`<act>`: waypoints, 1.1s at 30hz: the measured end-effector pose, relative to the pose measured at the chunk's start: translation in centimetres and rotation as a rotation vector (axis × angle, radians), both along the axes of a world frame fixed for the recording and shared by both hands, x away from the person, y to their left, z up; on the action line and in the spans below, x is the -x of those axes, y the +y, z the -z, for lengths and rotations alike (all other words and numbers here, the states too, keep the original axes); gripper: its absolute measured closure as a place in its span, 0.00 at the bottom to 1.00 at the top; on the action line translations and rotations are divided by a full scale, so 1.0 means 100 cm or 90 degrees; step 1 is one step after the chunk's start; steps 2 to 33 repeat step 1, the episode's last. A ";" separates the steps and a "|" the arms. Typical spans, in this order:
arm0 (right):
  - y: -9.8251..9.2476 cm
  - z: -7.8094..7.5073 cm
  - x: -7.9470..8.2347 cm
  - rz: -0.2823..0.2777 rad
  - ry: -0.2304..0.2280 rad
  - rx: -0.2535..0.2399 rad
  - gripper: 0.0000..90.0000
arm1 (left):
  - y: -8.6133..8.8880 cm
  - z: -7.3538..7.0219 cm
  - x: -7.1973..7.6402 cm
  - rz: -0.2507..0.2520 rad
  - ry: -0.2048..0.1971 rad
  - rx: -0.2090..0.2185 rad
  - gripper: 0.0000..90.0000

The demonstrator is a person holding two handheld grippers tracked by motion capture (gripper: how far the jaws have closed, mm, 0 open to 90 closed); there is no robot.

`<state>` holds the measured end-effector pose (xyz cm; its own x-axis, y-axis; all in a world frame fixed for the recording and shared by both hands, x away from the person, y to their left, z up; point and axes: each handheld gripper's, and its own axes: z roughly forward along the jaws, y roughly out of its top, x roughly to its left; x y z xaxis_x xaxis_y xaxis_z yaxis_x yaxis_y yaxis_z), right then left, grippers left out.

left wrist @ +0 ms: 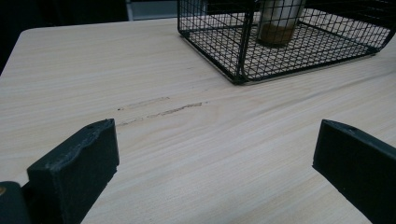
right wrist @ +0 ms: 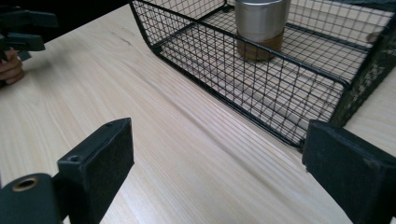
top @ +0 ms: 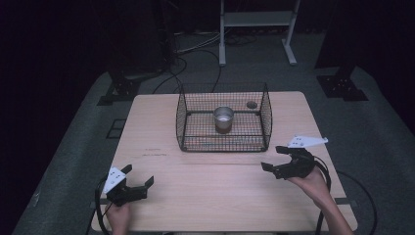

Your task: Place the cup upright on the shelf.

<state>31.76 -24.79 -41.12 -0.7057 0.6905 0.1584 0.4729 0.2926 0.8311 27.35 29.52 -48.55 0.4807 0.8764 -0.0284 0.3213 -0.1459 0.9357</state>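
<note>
A black wire basket (top: pixel 186 128) (left wrist: pixel 243 60) (right wrist: pixel 289 98) stands on the far half of the wooden table (top: pixel 220 176). Inside it a steel cup (top: pixel 223 119) (left wrist: pixel 279 21) (right wrist: pixel 260 25) with a brown base stands upright. My left gripper (top: pixel 138 176) (left wrist: pixel 215 163) hovers open over the near left of the table, nothing between its jaws. Near the basket's front right corner my right gripper (top: pixel 274 159) (right wrist: pixel 217 172) is open and empty too. The left gripper (right wrist: pixel 21 28) also appears far off in the right gripper view.
A small round dark mark (top: pixel 251 104) lies on the table behind the basket. A scuff line (left wrist: pixel 161 112) marks the wood ahead of the left gripper. Beyond the table are cables (top: pixel 181 68), a white frame (top: pixel 257 29) and dark stand bases (top: pixel 342 85) on grey carpet.
</note>
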 end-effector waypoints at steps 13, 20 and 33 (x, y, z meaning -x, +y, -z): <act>0.000 0.000 0.000 0.000 0.000 0.000 0.09 | 0.000 0.000 0.000 0.000 0.000 0.000 0.00; 0.000 0.000 0.000 0.000 0.000 0.000 0.09 | 0.000 0.000 0.000 0.000 0.000 0.000 0.00; 0.000 0.000 0.000 0.000 0.000 0.000 0.09 | 0.000 0.000 0.000 0.000 0.000 0.000 0.00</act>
